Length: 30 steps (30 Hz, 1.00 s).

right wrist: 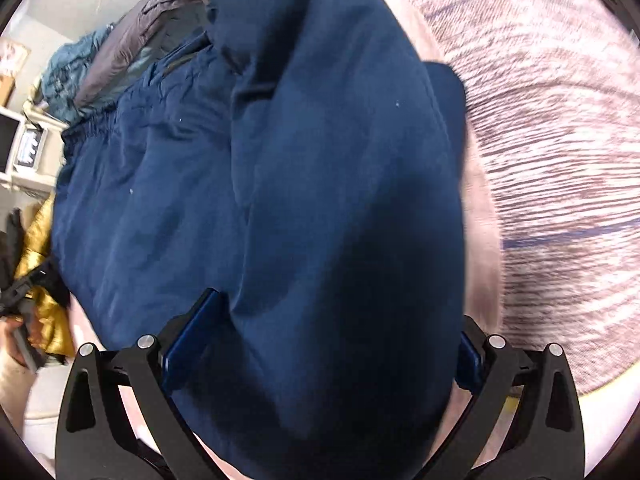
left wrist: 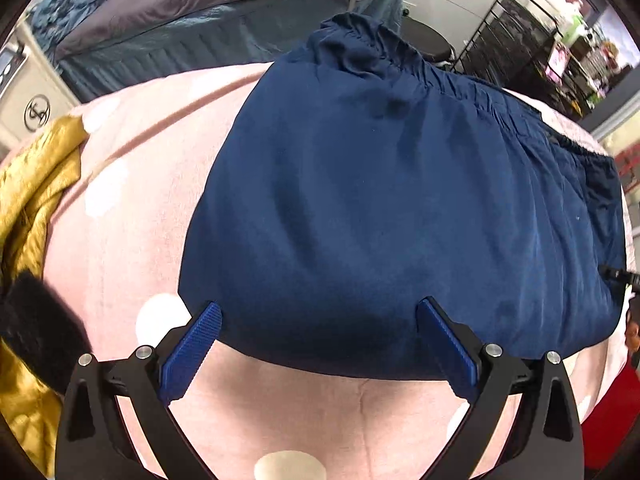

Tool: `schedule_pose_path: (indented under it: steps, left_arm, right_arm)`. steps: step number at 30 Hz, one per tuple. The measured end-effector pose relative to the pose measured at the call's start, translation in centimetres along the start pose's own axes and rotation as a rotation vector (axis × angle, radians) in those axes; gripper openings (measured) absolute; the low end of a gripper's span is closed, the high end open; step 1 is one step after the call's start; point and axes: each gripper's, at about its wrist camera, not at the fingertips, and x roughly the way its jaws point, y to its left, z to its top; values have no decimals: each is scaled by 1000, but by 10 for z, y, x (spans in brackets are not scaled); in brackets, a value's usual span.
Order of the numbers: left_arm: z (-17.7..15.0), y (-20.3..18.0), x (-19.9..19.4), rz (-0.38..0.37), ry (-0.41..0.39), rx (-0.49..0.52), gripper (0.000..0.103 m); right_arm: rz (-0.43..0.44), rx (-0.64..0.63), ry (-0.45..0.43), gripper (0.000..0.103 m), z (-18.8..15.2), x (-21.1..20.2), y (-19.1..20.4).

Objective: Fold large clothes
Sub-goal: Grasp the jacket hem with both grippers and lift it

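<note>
A navy blue garment with a gathered elastic waistband lies spread on a pink spotted blanket. My left gripper is open at the garment's near folded edge, and its blue pads straddle that edge without pinching it. In the right wrist view a thick fold of the same navy garment bulges up between the wide-apart fingers of my right gripper. The cloth covers most of the right pad. That gripper is open around the fold.
A mustard-gold garment and a black furry item lie at the left of the blanket. A bed with a grey duvet stands behind and a black wire rack at the back right. Blurred striped flooring shows on the right.
</note>
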Motion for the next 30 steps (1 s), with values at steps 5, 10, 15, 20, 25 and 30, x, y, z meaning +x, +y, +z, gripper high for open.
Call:
schedule_pose_path:
  steps: [5,10,15,20,25,30]
  left_arm:
    - [17,8,1,-8,6,29,97]
    - [45,29,3,-32,-2,-5,97]
    - [78,62,26,-171,78,-93,97]
    - [97,76,69,-307,220,-122,97]
    - [109,71,104,-376,291,-113,98]
    - [107,72,132,-436,335,-199,98]
  right_arm:
    - [101,73,6,98,11,14,-14]
    - [88,77,-7,98,13,17,-9]
    - [82,30,1,94,9,16,3]
    - [90,37,13,94,10,21,-3]
    - [84,39,21,94,11,22,-4]
    - [52,43,30,94,13,24,0]
